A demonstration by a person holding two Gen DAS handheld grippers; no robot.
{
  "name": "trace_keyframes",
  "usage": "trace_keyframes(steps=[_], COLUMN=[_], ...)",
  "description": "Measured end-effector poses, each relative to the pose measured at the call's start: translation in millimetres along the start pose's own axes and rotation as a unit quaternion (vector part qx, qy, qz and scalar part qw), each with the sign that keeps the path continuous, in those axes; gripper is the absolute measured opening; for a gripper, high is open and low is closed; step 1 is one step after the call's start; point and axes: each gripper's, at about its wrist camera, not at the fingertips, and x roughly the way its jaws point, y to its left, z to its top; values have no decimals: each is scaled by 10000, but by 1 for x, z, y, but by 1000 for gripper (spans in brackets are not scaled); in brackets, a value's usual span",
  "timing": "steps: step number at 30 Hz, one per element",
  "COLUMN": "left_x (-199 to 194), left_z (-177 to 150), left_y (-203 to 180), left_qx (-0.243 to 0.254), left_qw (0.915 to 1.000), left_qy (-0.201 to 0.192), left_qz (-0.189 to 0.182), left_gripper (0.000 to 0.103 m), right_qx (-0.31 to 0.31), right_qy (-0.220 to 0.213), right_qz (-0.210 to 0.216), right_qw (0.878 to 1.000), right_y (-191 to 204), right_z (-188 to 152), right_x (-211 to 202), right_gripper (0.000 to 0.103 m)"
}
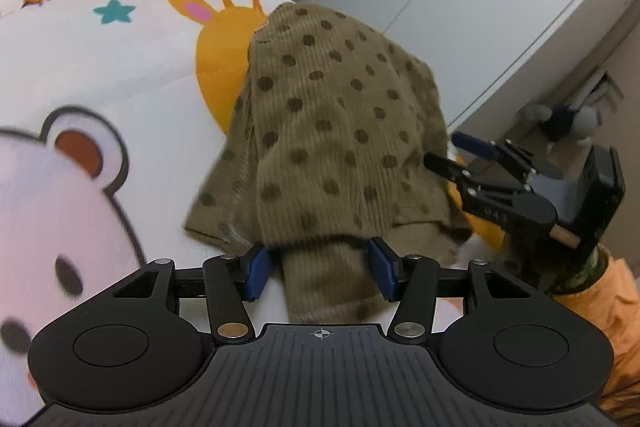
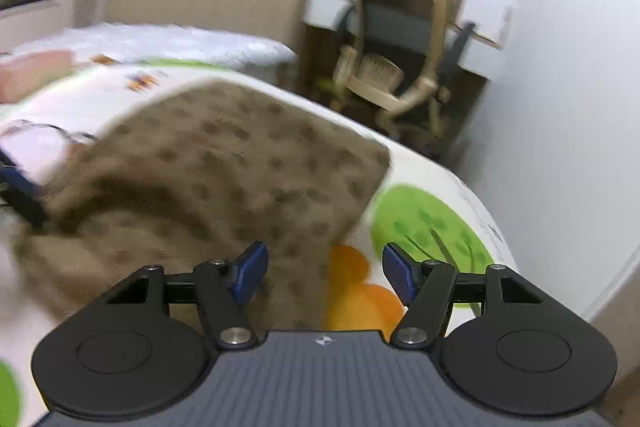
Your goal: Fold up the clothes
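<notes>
An olive-brown ribbed garment with dark dots (image 1: 332, 123) lies bunched on a cartoon-print bed sheet (image 1: 120, 75). Its narrow end reaches back between the blue pads of my left gripper (image 1: 320, 265). The jaws stand on either side of that strip, and a sliver of sheet shows beside the left pad. My right gripper (image 1: 446, 153) is at the garment's right edge, jaws apart. In the blurred right wrist view the garment (image 2: 224, 163) fills the middle. Its near edge lies partly between the parted pads of the right gripper (image 2: 324, 273). The left gripper's fingers (image 2: 18, 187) show at the far left.
The bed's edge runs close on the right, next to a white wall (image 2: 560, 107). A beige desk chair (image 2: 392, 67) and a desk stand beyond the bed. A pillow or quilt (image 2: 160, 39) lies at the head end. An orange sleeve (image 1: 600, 291) follows the right gripper.
</notes>
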Motion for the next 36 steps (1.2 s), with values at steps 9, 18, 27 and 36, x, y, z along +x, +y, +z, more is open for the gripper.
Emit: trace_keyframes(steps=[9, 18, 27, 36], left_x=[-3, -13, -23, -27], left_z=[7, 5, -9, 40], left_y=[20, -15, -40, -11], left_qx=[-930, -221, 160, -171], left_qw=[9946, 9986, 9995, 9935], left_qy=[-370, -458, -251, -1084], left_qz=[-268, 176, 72, 303], left_gripper=[63, 12, 17, 79], right_qx=[-1207, -715, -341, 1139], right_qy=[-124, -347, 494, -92], right_qz=[751, 483, 742, 444], right_qw=[9898, 9957, 9954, 9925], right_y=[72, 56, 50, -17], right_z=[-10, 2, -33, -4], right_x=[-26, -44, -45, -37], right_gripper=[49, 9, 9, 61])
